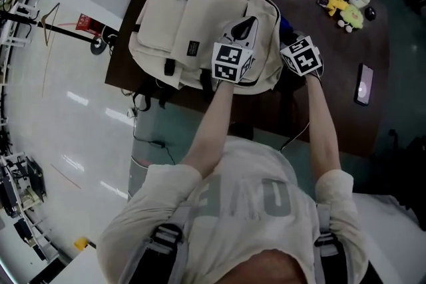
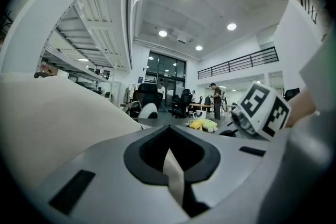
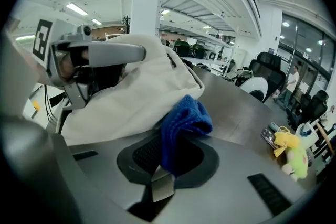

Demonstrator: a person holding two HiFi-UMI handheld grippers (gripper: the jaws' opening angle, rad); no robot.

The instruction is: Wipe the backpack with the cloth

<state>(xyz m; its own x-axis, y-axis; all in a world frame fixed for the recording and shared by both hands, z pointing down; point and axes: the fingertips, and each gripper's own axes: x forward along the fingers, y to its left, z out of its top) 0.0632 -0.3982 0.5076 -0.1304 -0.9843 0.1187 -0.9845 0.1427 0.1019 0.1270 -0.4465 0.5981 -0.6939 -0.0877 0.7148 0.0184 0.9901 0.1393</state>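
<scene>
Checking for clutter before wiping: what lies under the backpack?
The backpack rests on the dark table. Anything directly beneath it is covered by the backpack itself and cannot be seen.

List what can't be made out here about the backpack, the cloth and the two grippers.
Whether the cloth touches the backpack: unclear; in the head view the right hand-held gripper mostly covers it.
Whether the shut left hand-held gripper pinches fabric: the left gripper view shows only a pale strip.
The backpack's underside: hidden against the table in every view.
The screen of the phone: too small, head view.
</scene>
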